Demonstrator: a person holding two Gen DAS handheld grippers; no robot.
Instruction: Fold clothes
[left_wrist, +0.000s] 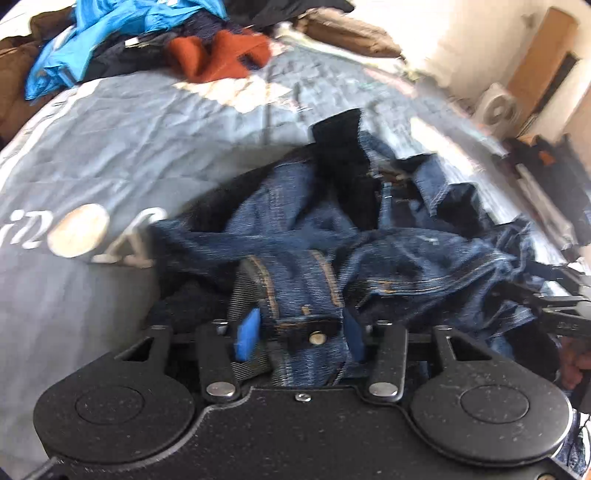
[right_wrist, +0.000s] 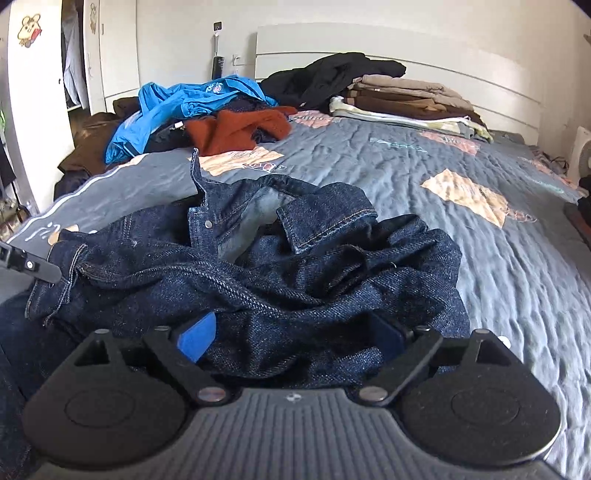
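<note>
A pair of dark blue jeans (right_wrist: 258, 266) lay crumpled at the near edge of a bed covered by a grey quilt (right_wrist: 406, 177). On the left, the left hand-held gripper (left_wrist: 300, 334) had its blue pads (left_wrist: 247, 334) pressed against a bunched strip of the jeans' waistband, just by a metal button (left_wrist: 315, 338), so it was clamped on the denim. To the right, the right hand-held gripper (right_wrist: 291, 338) was wider apart, with thick folds of the same jeans filling the gap between its blue pads; both pads touched the cloth.

Farther back on the bed, from left to right, sat a bright blue garment (right_wrist: 184, 107), a rust-orange sweater (right_wrist: 236, 129), a heap of black clothing (right_wrist: 332, 79), and a stack of folded brown and beige clothes (right_wrist: 406, 99).
</note>
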